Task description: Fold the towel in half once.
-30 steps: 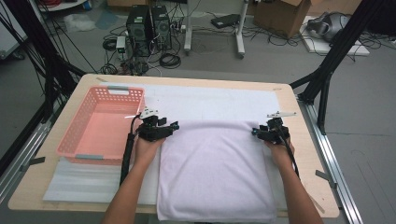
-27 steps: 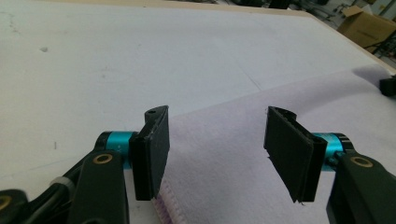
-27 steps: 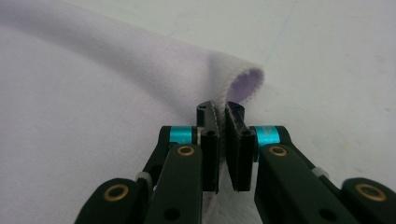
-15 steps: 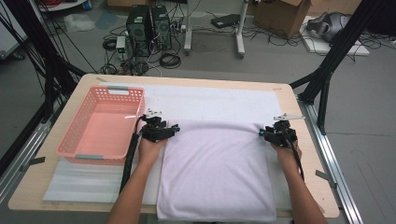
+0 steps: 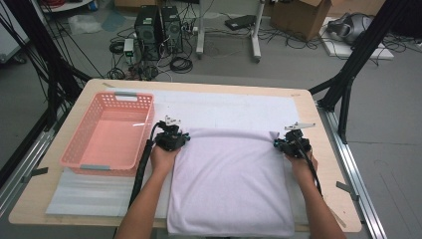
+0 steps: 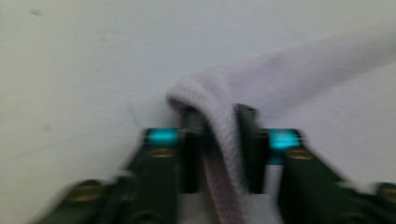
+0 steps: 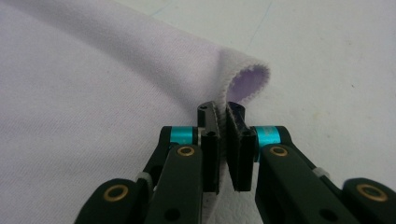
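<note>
Looking down from the high view, a pale lilac cloth (image 5: 231, 181) lies folded on the white mat (image 5: 224, 107) that covers the table (image 5: 328, 164), its near edge hanging at the table's front edge and its far edge running across the middle. The left gripper (image 5: 170, 137) sits at the cloth's far left corner and the right gripper (image 5: 292, 143) at its far right corner, one hand to each, so that the whole far edge can be carried evenly rather than dragged from one side. A pink basket (image 5: 107, 130) stands at the table's left edge, just beside the left hand, likely where the cloth is meant to go once folded.

Seen from the left gripper view, the left gripper (image 6: 219, 140) has just been closing, and its jaws now pinch the hemmed corner of the cloth (image 6: 219, 107), which loops up over them. The picture is blurred, yet the fabric clearly passes between the two pads.

Seen from the right gripper view, the right gripper (image 7: 223, 122) has also just been closing; its jaws stand nearly together with a thin fold of the cloth (image 7: 93, 102) clamped between them, the corner curling up just beyond. Gripping right at the corners gives the firmest hold for lifting the edge.
</note>
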The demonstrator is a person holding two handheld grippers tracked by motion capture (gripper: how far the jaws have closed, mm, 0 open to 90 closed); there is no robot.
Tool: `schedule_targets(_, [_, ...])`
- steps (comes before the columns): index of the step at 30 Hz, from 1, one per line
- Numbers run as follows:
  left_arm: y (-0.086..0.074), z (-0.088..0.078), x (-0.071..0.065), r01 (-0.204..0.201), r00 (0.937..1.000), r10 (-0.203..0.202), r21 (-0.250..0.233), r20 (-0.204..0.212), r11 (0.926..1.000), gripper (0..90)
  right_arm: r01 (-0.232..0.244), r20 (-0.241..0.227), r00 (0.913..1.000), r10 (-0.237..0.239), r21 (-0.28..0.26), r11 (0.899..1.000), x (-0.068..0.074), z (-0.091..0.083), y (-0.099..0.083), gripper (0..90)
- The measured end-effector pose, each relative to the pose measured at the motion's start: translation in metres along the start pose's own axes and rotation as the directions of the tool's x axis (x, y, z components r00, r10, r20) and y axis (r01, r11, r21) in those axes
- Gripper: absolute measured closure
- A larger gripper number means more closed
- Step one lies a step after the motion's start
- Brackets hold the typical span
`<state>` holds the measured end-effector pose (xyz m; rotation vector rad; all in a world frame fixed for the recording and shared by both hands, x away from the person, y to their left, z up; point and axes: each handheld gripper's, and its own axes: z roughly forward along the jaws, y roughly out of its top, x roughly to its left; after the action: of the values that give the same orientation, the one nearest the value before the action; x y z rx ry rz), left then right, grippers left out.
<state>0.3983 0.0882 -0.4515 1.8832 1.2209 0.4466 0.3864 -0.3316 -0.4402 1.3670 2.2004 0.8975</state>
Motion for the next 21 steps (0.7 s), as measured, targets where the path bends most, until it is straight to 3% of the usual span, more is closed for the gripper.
schedule_targets(1, [0.000, 0.000, 0.000, -0.007, 1.0000, 0.007, 0.003, -0.003, 1.0000, 85.4, -0.015, -0.011, 0.9998, 0.015, -0.006, 1.000, -0.002, 0.000, 0.000, 86.4])
schedule_targets(3, [0.004, 0.000, 0.002, 0.043, 0.9991, -0.043, 0.006, -0.004, 0.9990, 85.8, -0.007, 0.007, 0.9999, 0.008, -0.012, 1.000, -0.002, -0.001, 0.000, 87.0])
schedule_targets(5, [0.008, -0.004, 0.004, 0.054, 0.9982, -0.055, -0.053, -0.021, 0.9971, 85.9, -0.012, 0.016, 0.9998, 0.013, -0.039, 0.999, -0.005, -0.002, 0.003, 87.1])
schedule_targets(7, [0.012, -0.005, 0.009, 0.093, 0.9954, -0.094, -0.098, -0.013, 0.9909, 85.9, -0.031, 0.020, 0.9993, 0.032, -0.070, 0.997, -0.009, -0.003, 0.006, 87.1])
schedule_targets(13, [0.031, 0.002, 0.017, 0.098, 0.9944, -0.102, -0.130, -0.026, 0.9867, 85.8, -0.019, 0.050, 0.9984, 0.026, -0.136, 0.991, -0.016, -0.002, 0.026, 87.0])
schedule_targets(16, [0.041, 0.009, 0.020, 0.064, 0.9972, -0.068, -0.133, -0.032, 0.9891, 85.7, -0.029, 0.065, 0.9971, 0.039, -0.154, 0.988, -0.020, 0.002, 0.034, 87.0])
schedule_targets(21, [0.064, 0.018, 0.027, 0.050, 0.9982, -0.054, -0.130, -0.025, 0.9903, 85.6, -0.046, 0.071, 0.9958, 0.058, -0.153, 0.987, -0.027, 0.011, 0.042, 86.9])
